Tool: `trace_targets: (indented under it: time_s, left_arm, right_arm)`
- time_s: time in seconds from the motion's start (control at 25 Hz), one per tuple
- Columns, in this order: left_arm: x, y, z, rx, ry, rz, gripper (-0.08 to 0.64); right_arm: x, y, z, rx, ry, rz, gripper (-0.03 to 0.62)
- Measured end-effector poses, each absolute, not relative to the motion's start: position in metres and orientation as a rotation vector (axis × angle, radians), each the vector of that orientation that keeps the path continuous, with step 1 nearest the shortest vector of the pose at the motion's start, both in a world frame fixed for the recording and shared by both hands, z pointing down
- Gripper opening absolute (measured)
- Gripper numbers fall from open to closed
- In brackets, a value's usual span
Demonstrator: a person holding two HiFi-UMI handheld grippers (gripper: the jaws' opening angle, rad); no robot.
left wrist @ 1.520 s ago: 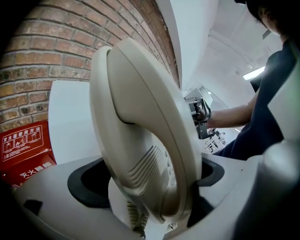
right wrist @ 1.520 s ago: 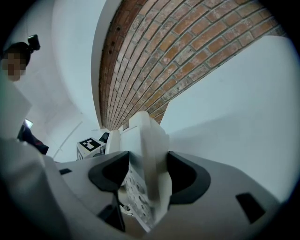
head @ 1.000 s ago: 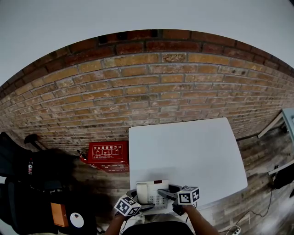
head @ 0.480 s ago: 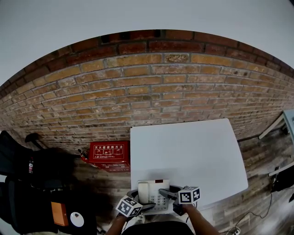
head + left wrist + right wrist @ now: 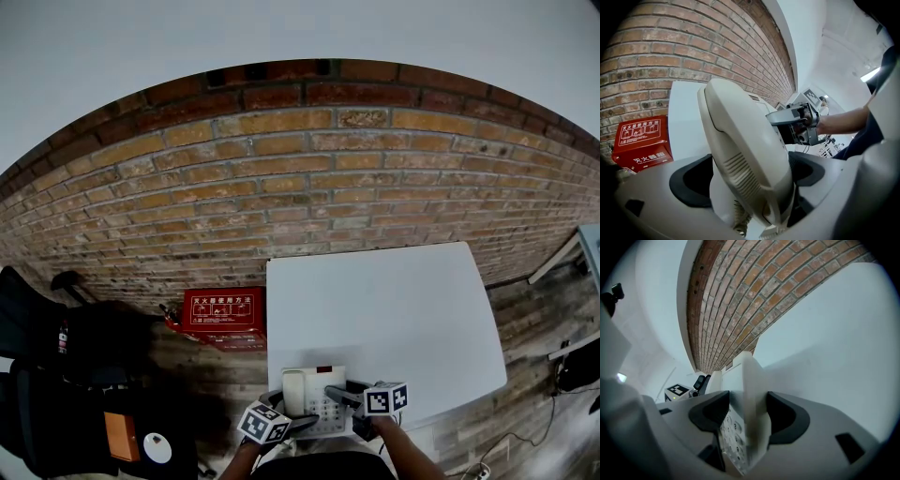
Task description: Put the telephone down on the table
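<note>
The beige telephone (image 5: 312,389) is over the near edge of the white table (image 5: 394,309), keypad up, and both grippers hold it. My left gripper (image 5: 296,423) is shut on its handset side; in the left gripper view the handset (image 5: 740,159) fills the space between the dark pads (image 5: 691,180). My right gripper (image 5: 341,394) is shut on the phone's right edge (image 5: 751,394), with the keypad showing beside its left pad. Whether the phone's base touches the tabletop I cannot tell. The right gripper (image 5: 794,124) also shows across the phone in the left gripper view.
A brick wall (image 5: 309,178) runs behind the table. A red box (image 5: 222,311) stands on the wooden floor left of the table. Black bags and gear (image 5: 47,375) lie at the far left. Another table's corner (image 5: 591,246) shows at the right edge.
Almost nothing: the view has drifted slightly, and both grippers still hold the telephone at the table's near edge.
</note>
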State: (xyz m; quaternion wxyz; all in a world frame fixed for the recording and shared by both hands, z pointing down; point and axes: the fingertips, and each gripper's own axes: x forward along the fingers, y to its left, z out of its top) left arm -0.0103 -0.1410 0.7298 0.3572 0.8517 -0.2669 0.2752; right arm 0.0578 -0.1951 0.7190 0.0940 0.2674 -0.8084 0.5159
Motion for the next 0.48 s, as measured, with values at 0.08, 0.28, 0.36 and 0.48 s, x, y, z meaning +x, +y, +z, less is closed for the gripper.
trace_targets:
  time_s: [0.08,0.28,0.36,0.48]
  left_arm:
    - [-0.0109,-0.1421,0.7307,2.192,-0.695,0.708,0.505]
    - [-0.0123,-0.1463,0.7320,2.188,-0.700,0.719,0.505]
    - [-0.0135,-0.1478,0.7316,2.189,-0.703,0.719,0.505]
    - [-0.0140,-0.1501,0.7311,2.194,-0.716,0.723,0.505]
  right_arm:
    - [0.0581,-0.1953,0.7216,0.801,-2.389,1.543,0.261]
    - [0.0600,-0.1973,0.7277,0.821,-2.369,1.571,0.259]
    - [0.0593,-0.1988,0.7283,0.819,-2.367,1.575,0.258]
    - [0.0593,-0.2002,0.7300,0.823,-2.354,1.588,0.257]
